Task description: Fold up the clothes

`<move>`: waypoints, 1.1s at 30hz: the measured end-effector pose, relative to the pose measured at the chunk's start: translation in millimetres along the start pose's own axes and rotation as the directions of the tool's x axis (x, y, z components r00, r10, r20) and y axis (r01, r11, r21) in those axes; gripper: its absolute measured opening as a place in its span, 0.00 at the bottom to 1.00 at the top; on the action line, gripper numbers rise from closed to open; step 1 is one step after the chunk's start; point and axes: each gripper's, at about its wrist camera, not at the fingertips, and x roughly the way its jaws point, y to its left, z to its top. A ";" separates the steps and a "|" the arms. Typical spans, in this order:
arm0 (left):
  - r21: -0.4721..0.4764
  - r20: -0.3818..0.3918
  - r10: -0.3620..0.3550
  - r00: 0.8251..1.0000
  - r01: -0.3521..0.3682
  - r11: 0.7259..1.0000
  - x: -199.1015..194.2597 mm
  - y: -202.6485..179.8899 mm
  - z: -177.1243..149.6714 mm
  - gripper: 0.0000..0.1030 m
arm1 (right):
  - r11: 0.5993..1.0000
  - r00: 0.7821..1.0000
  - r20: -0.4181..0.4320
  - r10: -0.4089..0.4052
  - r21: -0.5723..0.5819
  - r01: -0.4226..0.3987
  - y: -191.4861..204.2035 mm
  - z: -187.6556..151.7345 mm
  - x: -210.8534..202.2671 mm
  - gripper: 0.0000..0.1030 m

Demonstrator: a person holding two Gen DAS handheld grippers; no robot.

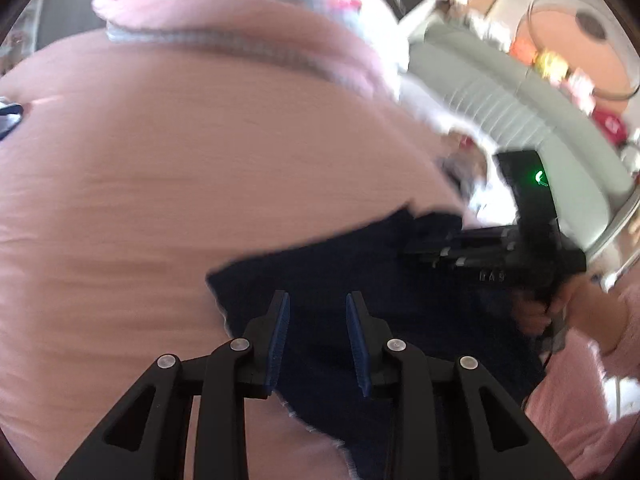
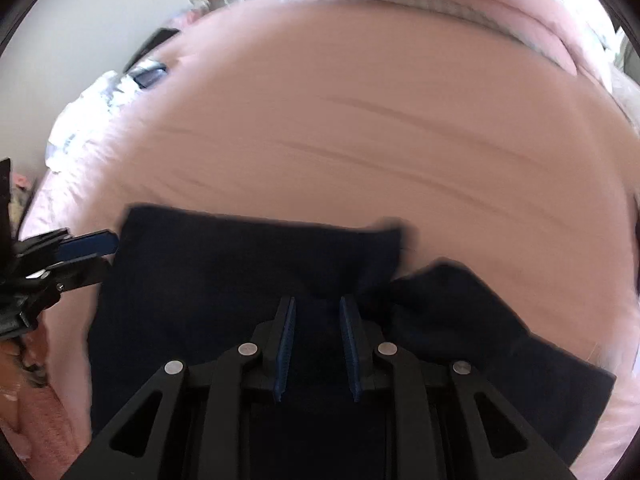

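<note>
Here, your left gripper (image 1: 318,308) hangs over the navy garment (image 2: 248,272), jaws parted with nothing between the pads. Your right gripper (image 2: 317,314) points down at the same garment, jaws narrowly apart, no cloth pinched. The garment lies flat on the pink bedsheet (image 2: 360,120). The faint lettering on the right gripper's body is unreadable.
</note>
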 end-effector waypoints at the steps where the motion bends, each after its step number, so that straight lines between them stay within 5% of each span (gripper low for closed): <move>1: 0.011 -0.011 0.034 0.999 -0.034 0.999 8.3 4.5 4.8 0.21 | 1.000 1.000 0.021 -0.017 -0.015 0.017 0.5 1.0 -1.5 0.17; 4: -0.034 0.039 0.110 0.993 -0.109 0.993 5.5 18.2 19.3 0.13 | 0.993 0.993 0.036 -0.115 0.002 0.115 -0.5 7.5 -5.3 0.18; 6: -0.135 0.114 0.170 0.979 -0.154 0.979 -13.4 30.2 26.8 0.14 | 0.967 0.964 0.073 -0.256 0.013 0.256 1.1 8.6 -11.3 0.21; 8: -0.261 0.125 0.069 0.990 -0.034 0.965 -24.6 46.7 19.4 0.18 | 0.977 0.973 0.094 -0.213 0.045 0.209 -2.6 8.8 -18.9 0.22; 10: -0.298 0.076 0.017 0.997 0.007 0.955 -20.0 54.3 7.8 0.24 | 0.983 0.978 0.112 -0.178 0.069 0.171 -4.8 8.1 -24.5 0.22; 13: -0.223 0.002 0.058 0.998 -0.057 0.973 -9.1 51.0 -1.9 0.23 | 0.983 0.976 0.122 -0.180 0.059 0.174 3.5 8.1 -25.3 0.22; 16: -0.124 0.002 0.225 0.974 -0.223 0.967 -3.3 35.7 4.0 0.24 | 0.979 0.977 0.063 -0.203 0.026 0.202 15.7 8.5 -12.8 0.22; 18: -0.113 0.009 0.166 0.986 -0.164 0.980 -8.2 23.9 5.2 0.24 | 0.967 0.966 0.038 -0.254 0.009 0.254 23.2 5.1 -7.3 0.22; 21: -0.087 -0.007 0.060 0.998 -0.061 0.994 -15.3 1.9 0.6 0.24 | 0.987 0.987 0.047 -0.156 0.033 0.155 41.6 -15.4 -29.8 0.22; 24: -0.024 -0.102 0.024 0.995 -0.026 0.999 -15.1 -32.0 -19.5 0.24 | 0.998 0.998 0.051 -0.035 0.055 0.032 63.3 -39.7 -53.6 0.22; 26: -0.017 -0.181 0.022 0.983 -0.026 1.000 -10.4 -51.8 -32.6 0.24 | 0.999 0.999 0.032 -0.028 0.020 0.027 82.7 -61.4 -61.5 0.22; 33: -0.020 -0.211 0.212 0.954 -0.221 0.975 -41.1 -79.1 -70.2 0.26 | 0.993 0.994 -0.020 -0.108 0.043 0.109 78.7 -134.0 -75.9 0.22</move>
